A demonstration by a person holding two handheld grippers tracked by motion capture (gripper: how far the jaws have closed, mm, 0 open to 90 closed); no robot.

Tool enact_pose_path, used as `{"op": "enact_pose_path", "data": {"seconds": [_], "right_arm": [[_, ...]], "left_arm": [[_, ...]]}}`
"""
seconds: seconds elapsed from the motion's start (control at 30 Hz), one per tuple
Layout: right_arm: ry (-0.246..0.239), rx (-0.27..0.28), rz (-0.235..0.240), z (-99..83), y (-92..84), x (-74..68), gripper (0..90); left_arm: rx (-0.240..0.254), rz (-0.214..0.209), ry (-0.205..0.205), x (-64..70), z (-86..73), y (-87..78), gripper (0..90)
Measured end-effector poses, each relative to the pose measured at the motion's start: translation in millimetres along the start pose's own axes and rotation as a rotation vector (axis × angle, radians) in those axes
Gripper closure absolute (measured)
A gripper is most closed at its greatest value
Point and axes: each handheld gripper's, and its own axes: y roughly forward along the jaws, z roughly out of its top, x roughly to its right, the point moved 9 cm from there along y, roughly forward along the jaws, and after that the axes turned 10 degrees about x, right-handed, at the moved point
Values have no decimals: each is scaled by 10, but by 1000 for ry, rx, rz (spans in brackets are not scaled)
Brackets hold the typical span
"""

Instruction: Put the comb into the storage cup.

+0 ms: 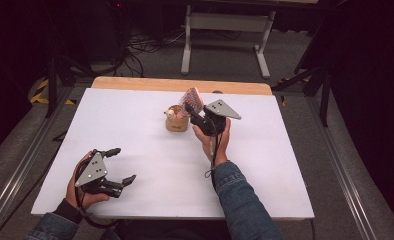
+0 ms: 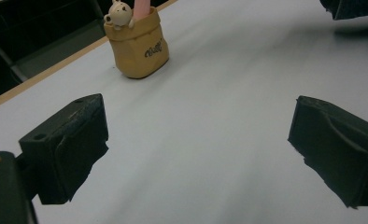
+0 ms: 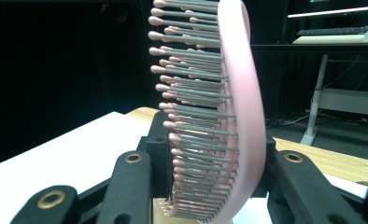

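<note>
The pink hairbrush (image 3: 229, 93) stands upright with its head up, its grey pink-tipped bristles facing left in the right gripper view. Its lower part goes down into the small tan holder (image 1: 177, 121), which sits on the far middle of the white table (image 1: 135, 125). In the left gripper view the pink handle (image 2: 141, 6) rises out of the holder's mouth.

The right gripper (image 1: 191, 111) is clamped on the brush: its black jaws press on both sides, one against the bristles and one against the smooth pink back. How deep the handle reaches inside the holder is hidden, probably most of its length.

A little pale bear figure (image 2: 120, 13) clings to the holder's rim, and dark lettering marks its front.

The left gripper (image 1: 119, 165) rests near the table's near left corner, well apart from the holder, its jaws spread wide with nothing between them.
</note>
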Motion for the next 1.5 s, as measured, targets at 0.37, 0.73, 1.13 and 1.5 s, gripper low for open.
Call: {"op": "enact_pose_path", "data": {"seconds": [0.37, 0.73, 1.13, 1.5], "right_arm": [[10, -1, 1, -36, -17, -1, 626], [18, -30, -13, -171, -98, 53, 610], [3, -73, -25, -253, -181, 103, 578], [-24, -95, -44, -286, -259, 143, 493]], "left_arm": [[0, -5, -4, 11, -1, 4, 57], [-1, -4, 1, 21, 0, 14, 57], [-7, -4, 4, 29, -7, 22, 57], [-11, -1, 3, 23, -16, 35, 57]]}}
